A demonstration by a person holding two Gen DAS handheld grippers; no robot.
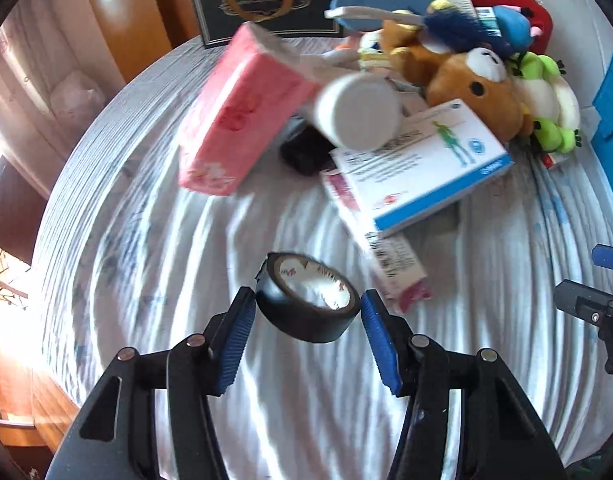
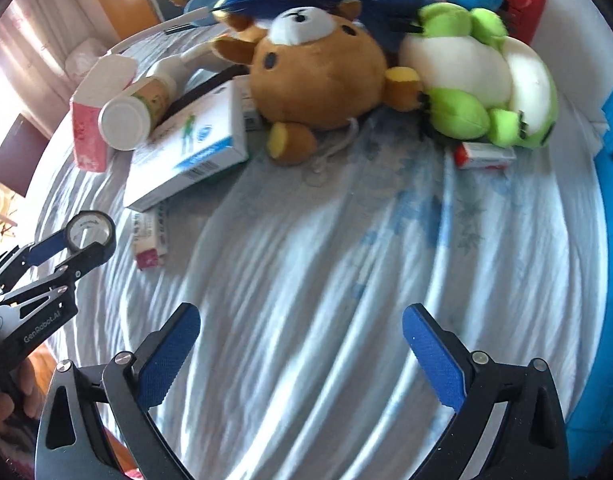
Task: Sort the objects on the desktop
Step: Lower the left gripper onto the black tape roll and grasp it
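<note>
On the sheet-draped tabletop (image 1: pixel 266 420), my left claw (image 1: pixel 306 312) grips the tape roll (image 1: pixel 310 300), my right claw (image 2: pixel 302 344) gapes empty, and the pile (image 2: pixel 318 76) at twelve o'clock awaits sorting.

Tape roll (image 1: pixel 311 304): black outer band, white core with red print. Left tongs (image 1: pixel 306 312) and right tongs (image 2: pixel 300 356): black frames, blue ribbed pads. Worktop cloth (image 2: pixel 346 280): white, faint blue floral print. Tissue pack (image 1: pixel 238 108): pink. Bottle (image 2: pixel 136 114): white cap, yellow-green label. Box (image 1: pixel 422 164): white, blue edge, green figure. Plush bear (image 2: pixel 318 76): brown, white muzzle. Plush frog (image 2: pixel 482 80): lime green, white belly.
</note>
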